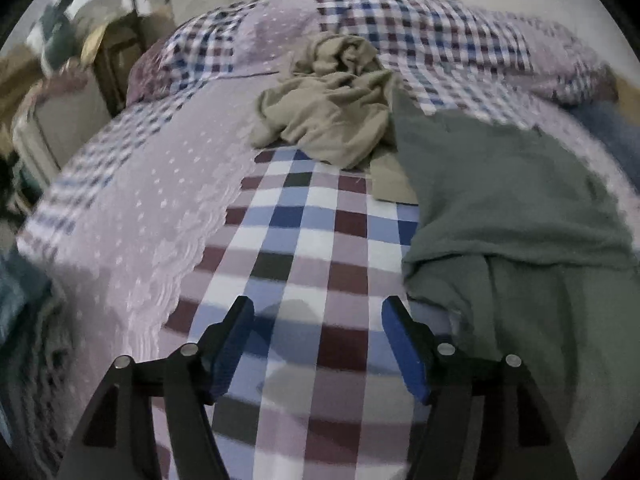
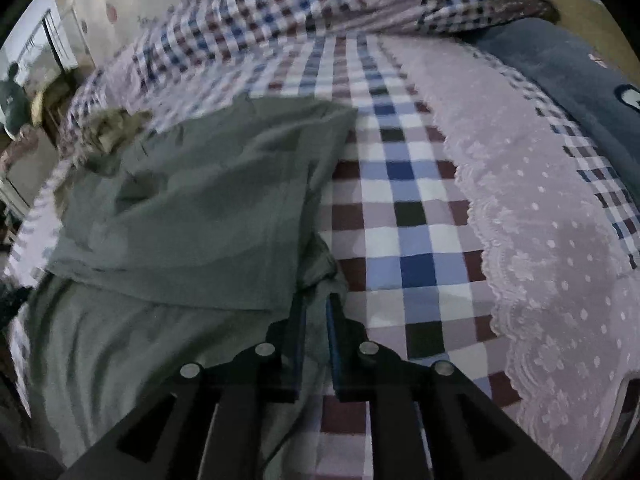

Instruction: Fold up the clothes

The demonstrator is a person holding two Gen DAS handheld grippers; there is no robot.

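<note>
Over the bed (image 1: 304,216), left tongs (image 1: 318,312) agape

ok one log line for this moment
left gripper: open, empty | right gripper: shut on green garment edge | beige garment: crumpled, unfolded

Grey-green garment (image 2: 192,208): soft matt knit cloth, lightly creased.
Beige garment (image 1: 332,108): thin matt cloth, heavily crumpled, at 12 o'clock of the left view.
Checked bedspread (image 1: 304,236): smooth woven cloth.
Lilac panel (image 2: 552,240): dotted cloth with lace edge.
Right gripper (image 2: 316,312): matt black plastic, shiny metal pins, blue pads (image 2: 330,332).
</note>
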